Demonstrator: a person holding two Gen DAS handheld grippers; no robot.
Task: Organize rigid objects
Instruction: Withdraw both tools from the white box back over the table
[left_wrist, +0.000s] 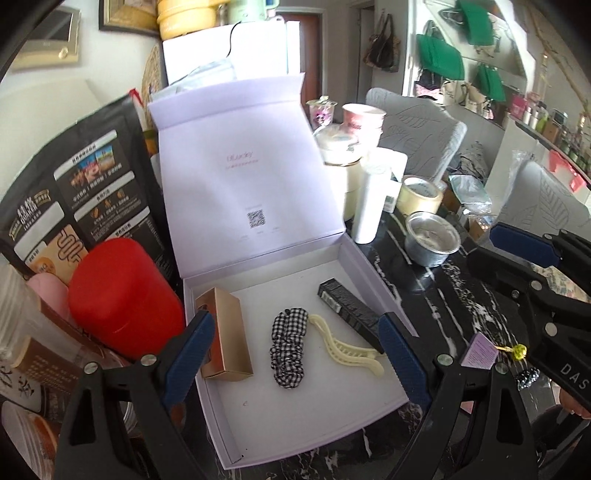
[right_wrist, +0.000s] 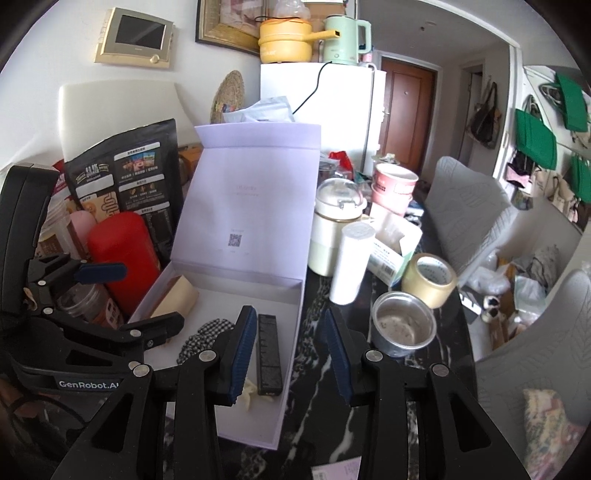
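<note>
An open white gift box (left_wrist: 325, 402) lies on the black marble table, its lid (left_wrist: 240, 177) standing up behind. Inside lie a gold carton (left_wrist: 227, 336), a checked scrunchie (left_wrist: 288, 349), a cream hair claw (left_wrist: 347, 349) and a long black box (left_wrist: 349, 312). My left gripper (left_wrist: 295, 358) is open and empty above the box. My right gripper (right_wrist: 290, 356) is open and empty over the box's right edge (right_wrist: 295, 314), beside the black box (right_wrist: 269, 356). The scrunchie (right_wrist: 201, 339) and gold carton (right_wrist: 177, 295) show there too.
A red canister (left_wrist: 122, 295) and a black pouch (left_wrist: 77, 195) stand left of the box. A metal cup (left_wrist: 432, 238), tape roll (left_wrist: 421, 195), white bottle (left_wrist: 369, 206) and paper cups (left_wrist: 362, 118) crowd the right. A purple card (left_wrist: 480, 352) with a yellow charm lies near the right gripper.
</note>
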